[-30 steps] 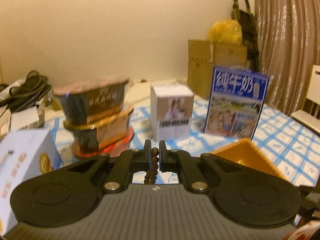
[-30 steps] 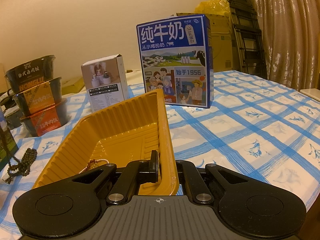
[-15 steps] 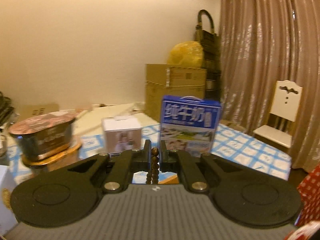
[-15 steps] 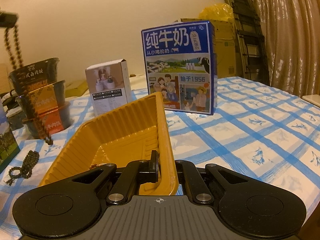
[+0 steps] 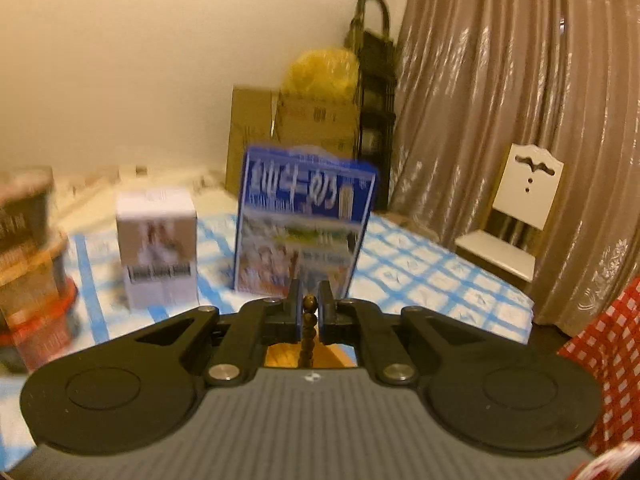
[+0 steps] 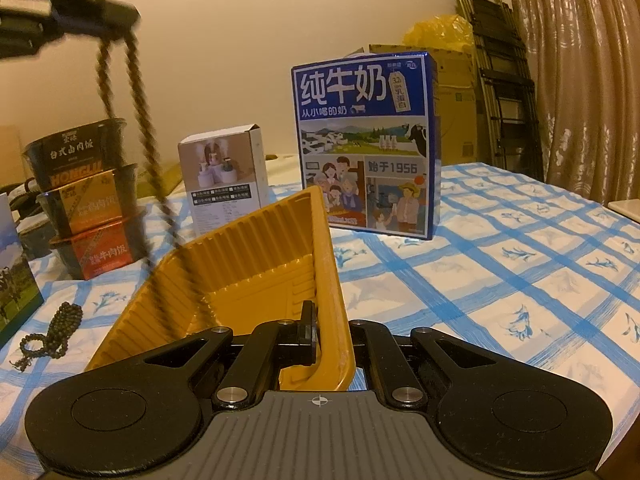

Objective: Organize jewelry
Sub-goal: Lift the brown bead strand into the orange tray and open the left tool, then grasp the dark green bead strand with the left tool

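Note:
My left gripper (image 5: 309, 307) is shut on a brown bead necklace (image 5: 308, 328), which hangs down below it. In the right wrist view the left gripper (image 6: 96, 26) is high at the upper left and the necklace (image 6: 142, 128) dangles in two blurred strands with its lower end inside the orange tray (image 6: 256, 264). My right gripper (image 6: 326, 334) is shut on the tray's near right rim. A second, dark bead bracelet (image 6: 52, 330) lies on the tablecloth left of the tray.
A blue milk carton (image 6: 366, 144) and a small white box (image 6: 224, 176) stand behind the tray. Stacked food bowls (image 6: 86, 200) are at the left. A chair (image 5: 516, 216), cardboard boxes (image 5: 296, 136) and a curtain lie beyond the checked table (image 6: 520, 248).
My left gripper has carried the necklace rightward from beside the bowls to over the tray, and its lower end now hangs into the tray. My right gripper kept holding the tray rim.

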Demonstrator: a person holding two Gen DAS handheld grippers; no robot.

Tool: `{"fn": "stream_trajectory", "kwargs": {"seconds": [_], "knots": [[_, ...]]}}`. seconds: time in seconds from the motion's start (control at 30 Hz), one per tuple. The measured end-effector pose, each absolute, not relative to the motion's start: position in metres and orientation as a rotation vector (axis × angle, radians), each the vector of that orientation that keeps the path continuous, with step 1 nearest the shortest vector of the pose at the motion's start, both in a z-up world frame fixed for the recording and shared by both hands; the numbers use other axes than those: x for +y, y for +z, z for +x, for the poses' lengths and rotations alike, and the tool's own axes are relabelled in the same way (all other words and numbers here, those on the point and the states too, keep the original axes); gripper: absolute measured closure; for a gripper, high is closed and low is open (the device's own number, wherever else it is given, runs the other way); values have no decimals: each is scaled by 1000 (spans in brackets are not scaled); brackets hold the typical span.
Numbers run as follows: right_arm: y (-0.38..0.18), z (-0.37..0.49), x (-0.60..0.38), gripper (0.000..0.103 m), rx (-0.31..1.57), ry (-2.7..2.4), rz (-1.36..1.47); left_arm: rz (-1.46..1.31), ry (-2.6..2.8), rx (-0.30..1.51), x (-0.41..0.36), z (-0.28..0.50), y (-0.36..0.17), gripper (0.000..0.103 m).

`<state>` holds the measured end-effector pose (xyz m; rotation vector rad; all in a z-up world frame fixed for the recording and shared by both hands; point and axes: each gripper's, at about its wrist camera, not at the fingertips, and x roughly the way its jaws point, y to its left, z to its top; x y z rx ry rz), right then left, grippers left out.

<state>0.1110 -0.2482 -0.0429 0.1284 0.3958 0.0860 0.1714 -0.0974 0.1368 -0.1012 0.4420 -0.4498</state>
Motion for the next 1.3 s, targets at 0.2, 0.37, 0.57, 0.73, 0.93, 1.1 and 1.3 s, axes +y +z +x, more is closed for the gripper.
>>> {"fn": "stream_trajectory", "kwargs": {"seconds": [0.2,0.37,0.57,0.73,0.93,1.1,1.3], "knots": [[-44,111,-248,98,400,84,130,-150,-448,616,-107,190,79,97],[-44,112,-249,98,403,82,131,-167,-452,734,-117,206,35,97],[-45,112,-251,98,408,82,135,-194,-427,792,-120,217,9,90],[-45,112,-251,98,409,82,136,-208,-393,772,-108,213,11,73],[-45,111,-251,98,411,81,138,-179,-367,704,-90,202,27,61],[-45,111,-251,98,412,81,138,-141,-294,682,-64,186,32,61],[-46,110,-251,98,415,79,137,-155,-191,701,-23,169,25,61]]}}
